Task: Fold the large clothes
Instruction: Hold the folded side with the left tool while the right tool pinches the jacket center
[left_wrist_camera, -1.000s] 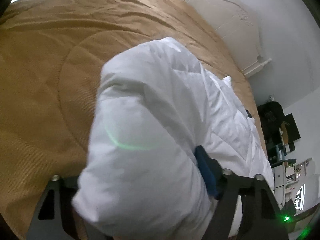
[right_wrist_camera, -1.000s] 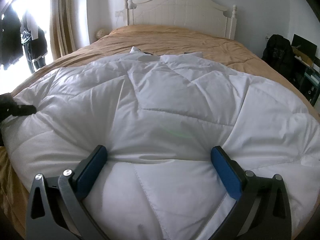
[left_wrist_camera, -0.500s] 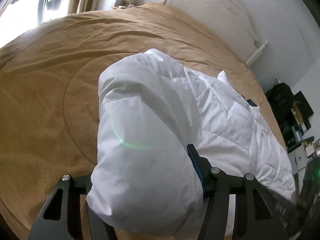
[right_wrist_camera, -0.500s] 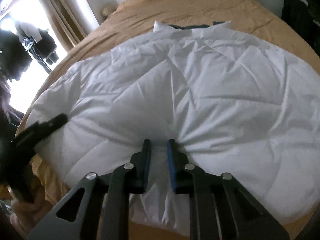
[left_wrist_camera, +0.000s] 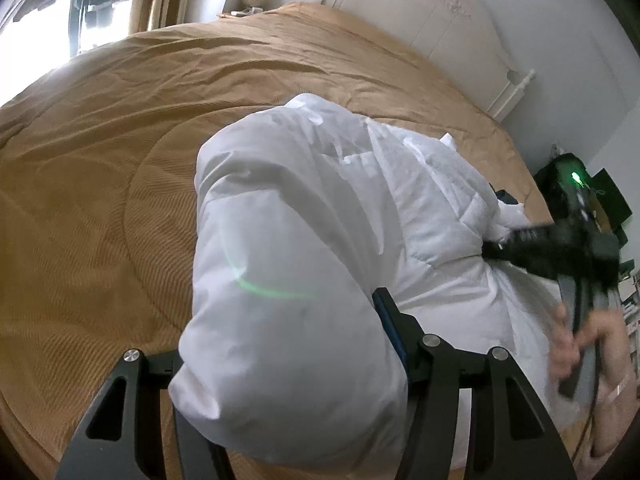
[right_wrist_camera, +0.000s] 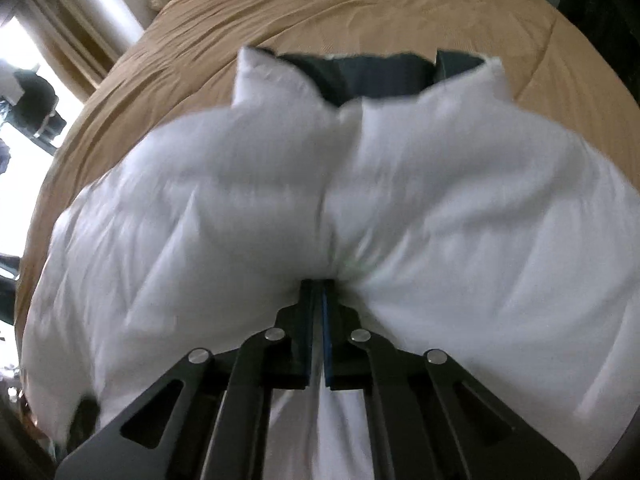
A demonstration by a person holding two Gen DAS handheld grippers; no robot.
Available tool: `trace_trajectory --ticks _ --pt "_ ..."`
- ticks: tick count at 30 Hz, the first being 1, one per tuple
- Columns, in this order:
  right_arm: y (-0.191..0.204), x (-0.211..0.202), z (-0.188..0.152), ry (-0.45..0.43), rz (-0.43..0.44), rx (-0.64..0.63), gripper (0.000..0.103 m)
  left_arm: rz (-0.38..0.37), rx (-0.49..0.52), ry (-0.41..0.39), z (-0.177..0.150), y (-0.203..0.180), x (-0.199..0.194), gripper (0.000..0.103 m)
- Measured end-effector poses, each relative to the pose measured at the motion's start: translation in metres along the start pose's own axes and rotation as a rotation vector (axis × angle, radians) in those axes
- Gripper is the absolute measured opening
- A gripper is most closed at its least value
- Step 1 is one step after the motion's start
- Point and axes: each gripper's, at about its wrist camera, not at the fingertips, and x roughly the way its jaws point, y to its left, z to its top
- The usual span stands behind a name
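Because the right tool point(right_wrist_camera: 316, 292) is clenched on only a thin pinch of the white puffy jacket point(right_wrist_camera: 320, 208) lying on the bed point(right_wrist_camera: 360, 8), while the left tool point(left_wrist_camera: 288, 344) grasps a bulky sleeve end, the slick padding could slip free mid-fold.

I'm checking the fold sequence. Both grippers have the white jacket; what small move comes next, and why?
Probably carry both held edges toward the collar: the right gripper pinches the white jacket hem, and the left gripper holds a bunched edge, lifted over the bed.
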Motion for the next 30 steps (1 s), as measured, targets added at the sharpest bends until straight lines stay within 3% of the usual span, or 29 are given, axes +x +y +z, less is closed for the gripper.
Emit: trace_trajectory --ticks 5,7,15,18,20,23,30 --pt "0.000 0.016 0.038 -0.001 -0.023 0.038 0.003 0.000 0.010 0.002 0.000 -0.003 -0.001 0.058" --pt "0.005 0.021 0.052 -0.031 -0.077 0.005 0.003 -0.002 0.015 0.002 0.000 -0.002 -0.001 0.058" --pt "0.004 0.036 0.074 -0.045 -0.121 0.004 0.001 0.018 0.021 0.009 0.002 -0.005 0.000 0.058" --pt "-0.003 0.022 0.065 -0.020 -0.071 0.037 0.002 0.017 0.014 0.018 0.001 -0.003 0.003 0.058" --pt "-0.009 0.010 0.047 0.002 0.020 0.083 0.003 0.017 0.013 0.020 0.001 -0.003 0.003 0.058" --pt "-0.012 -0.002 0.012 0.028 0.062 0.095 0.003 0.023 0.022 0.018 0.001 -0.004 0.002 0.058" --pt "0.002 -0.041 -0.065 0.042 0.041 -0.034 0.003 0.040 0.034 0.022 0.001 -0.006 0.004 0.058"
